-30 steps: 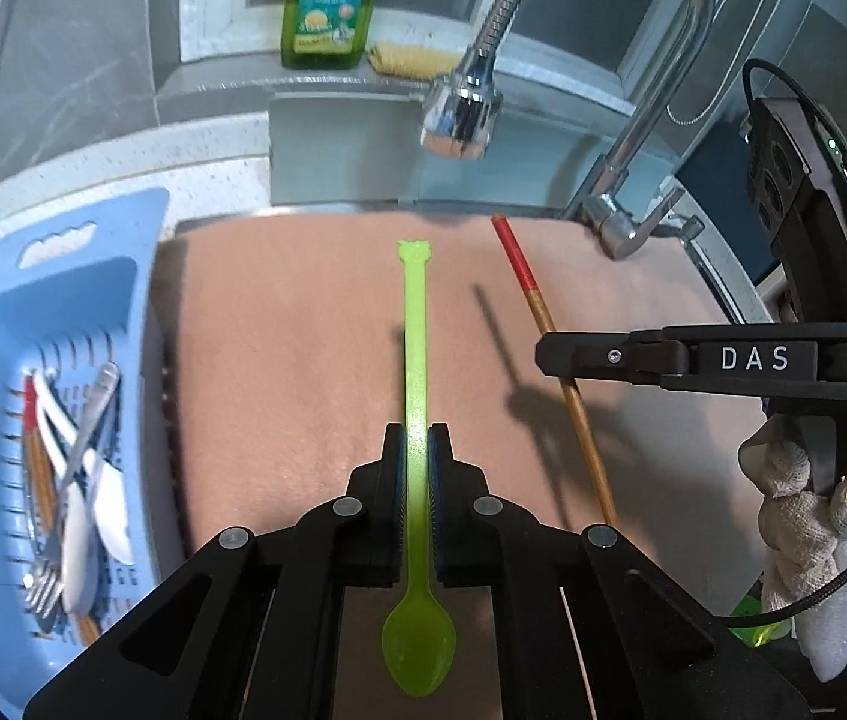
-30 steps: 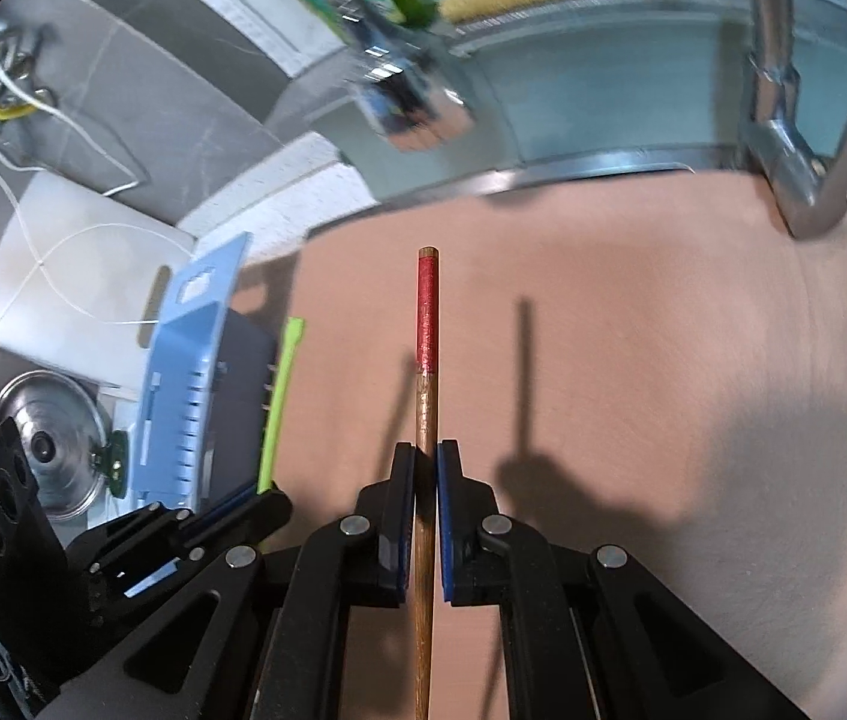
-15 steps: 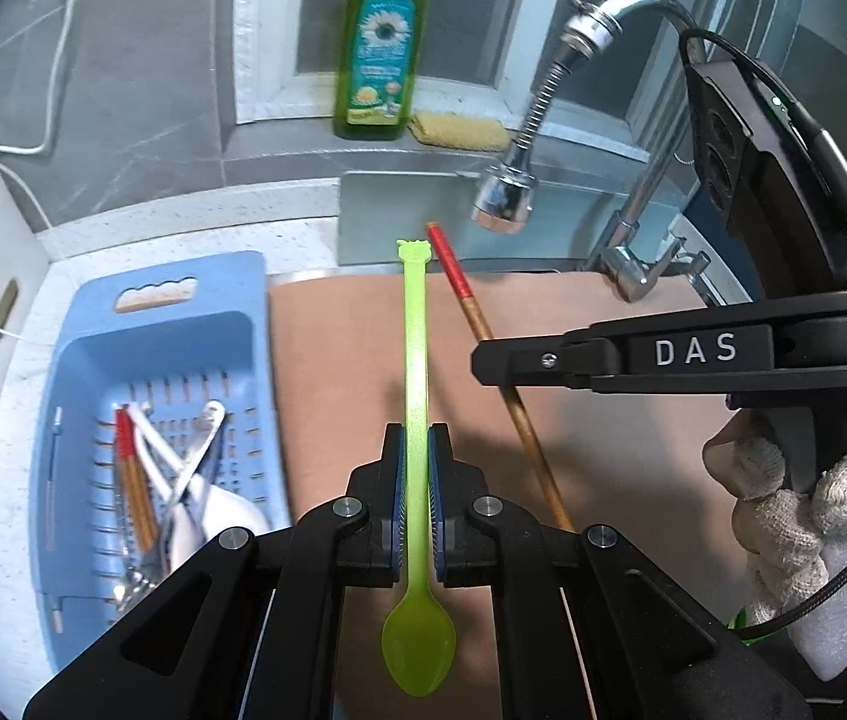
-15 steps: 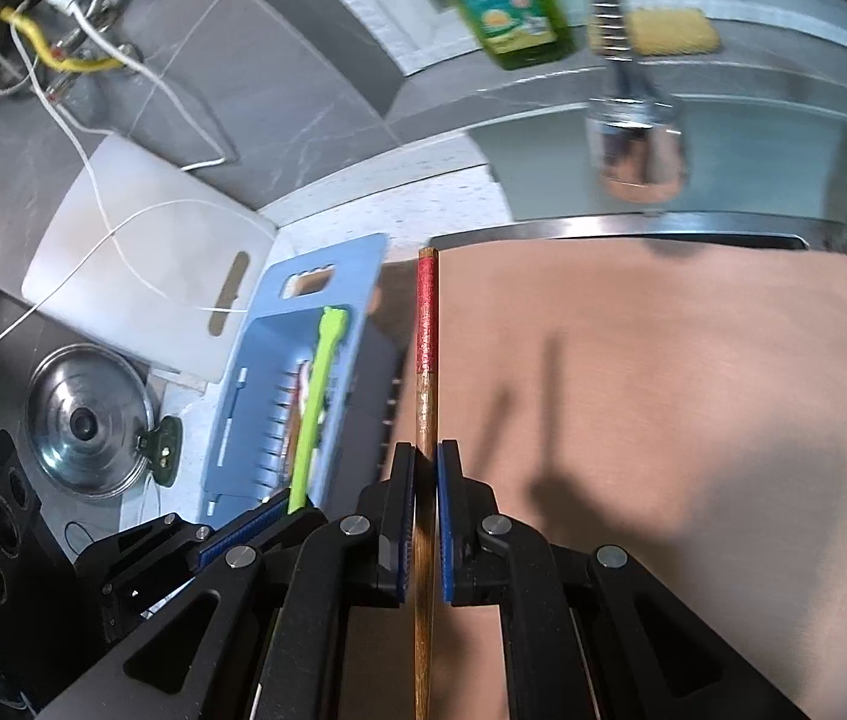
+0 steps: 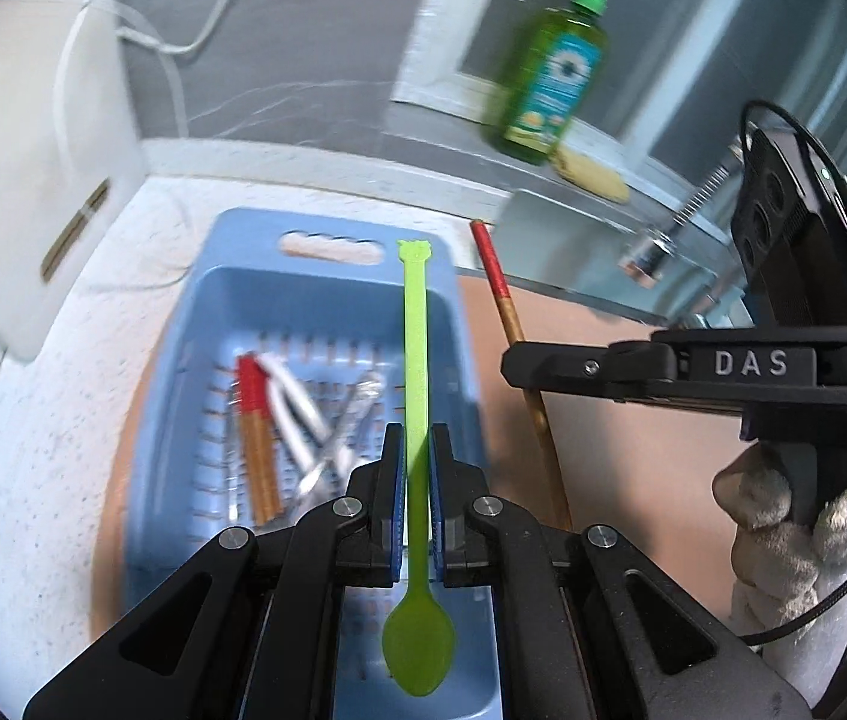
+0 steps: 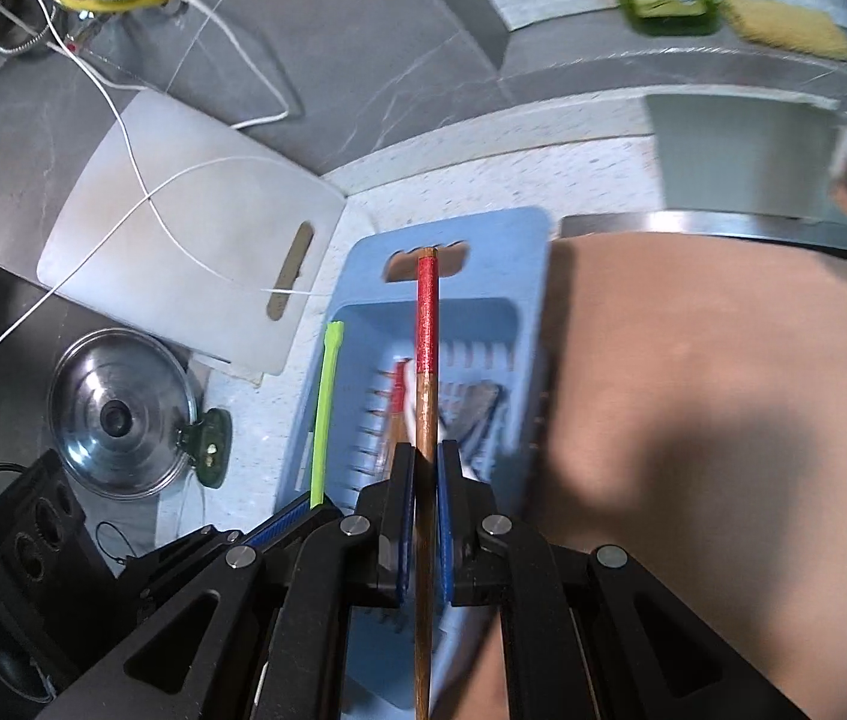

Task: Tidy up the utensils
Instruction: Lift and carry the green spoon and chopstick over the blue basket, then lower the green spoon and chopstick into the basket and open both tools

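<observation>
My left gripper (image 5: 417, 450) is shut on a long green plastic spoon (image 5: 416, 360), held above the blue slotted basket (image 5: 327, 276), bowl end toward the camera. Inside the basket lie red-tipped chopsticks (image 5: 255, 420) and metal cutlery (image 5: 327, 438). My right gripper (image 6: 423, 462) is shut on a brown chopstick with a red tip (image 6: 426, 348), which hangs over the same basket (image 6: 495, 240). In the left wrist view the right gripper (image 5: 519, 360) and its chopstick (image 5: 513, 324) stand just right of the basket. In the right wrist view the green spoon (image 6: 324, 414) shows at the basket's left side.
A brown mat (image 6: 723, 390) covers the sink to the right. A white cutting board (image 6: 183, 240) leans left of the basket, with a pot lid (image 6: 117, 414) beside it. A green soap bottle (image 5: 555, 72), a yellow sponge (image 5: 591, 174) and the faucet head (image 5: 645, 252) sit behind.
Both grippers have swung left from over the brown mat to over the blue basket, each keeping its utensil. The basket now lies straight under both tools.
</observation>
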